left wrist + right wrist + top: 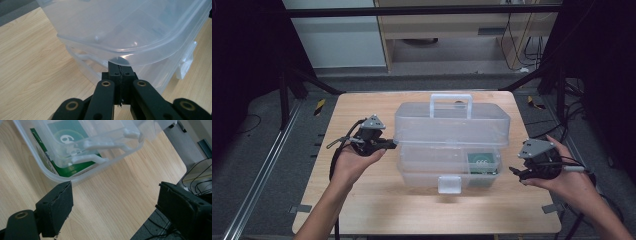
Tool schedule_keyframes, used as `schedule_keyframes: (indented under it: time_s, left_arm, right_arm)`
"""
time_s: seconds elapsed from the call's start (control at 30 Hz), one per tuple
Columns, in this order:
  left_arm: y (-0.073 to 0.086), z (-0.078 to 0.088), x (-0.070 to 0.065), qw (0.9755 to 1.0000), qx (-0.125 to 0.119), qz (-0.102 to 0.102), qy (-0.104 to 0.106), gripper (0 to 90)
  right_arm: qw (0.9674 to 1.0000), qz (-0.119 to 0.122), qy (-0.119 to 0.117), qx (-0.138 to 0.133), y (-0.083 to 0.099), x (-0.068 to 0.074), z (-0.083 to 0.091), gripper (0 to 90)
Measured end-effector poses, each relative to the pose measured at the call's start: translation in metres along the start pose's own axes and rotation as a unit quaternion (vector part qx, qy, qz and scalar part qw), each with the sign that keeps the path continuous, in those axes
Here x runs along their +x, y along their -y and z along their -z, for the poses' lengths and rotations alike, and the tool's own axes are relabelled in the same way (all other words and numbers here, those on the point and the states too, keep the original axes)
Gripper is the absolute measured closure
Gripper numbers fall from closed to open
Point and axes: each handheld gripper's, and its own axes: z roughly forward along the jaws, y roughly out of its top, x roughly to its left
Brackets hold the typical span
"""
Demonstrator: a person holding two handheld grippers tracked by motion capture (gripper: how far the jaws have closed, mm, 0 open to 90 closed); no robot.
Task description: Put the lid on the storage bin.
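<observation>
A clear plastic box (437,169) stands mid-table, its lid (452,122) lifted a little off the base, a handle (451,100) on top. My left gripper (393,143) meets the lid's left rim; in the left gripper view it (121,67) is shut, its tips pinching the edge of the lid (125,27) above the base (85,62). The right gripper (514,172) is just right of the box, apart from it. Seen in its own view, the right gripper (114,187) is wide open beside the box wall (37,157). A green card (67,135) lies inside.
The wooden table (362,200) has bare room in front and at both sides of the box. A white latch (449,184) hangs at the box's front. Cables and black frame legs stand off the table's right edge (197,177).
</observation>
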Motion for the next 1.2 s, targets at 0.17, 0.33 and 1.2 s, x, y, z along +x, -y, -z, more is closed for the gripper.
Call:
schedule_keyframes:
  time_s: [0.17,0.33,1.2]
  left_arm:
    - [0.003,-0.001,-0.001,1.0,0.001,-0.003,0.002,90.0]
    - [0.007,-0.003,-0.003,0.9999,0.008,-0.01,0.004,90.0]
    - [0.079,-0.037,0.101,0.975,0.038,0.053,-0.213,50.2]
  right_arm:
    - [0.9998,-0.017,0.007,0.006,0.009,0.0,-0.004,13.9]
    - [0.9993,-0.03,0.013,0.014,0.016,0.0,-0.008,15.1]
    - [0.973,-0.202,0.11,0.016,0.05,-0.036,-0.088,20.2]
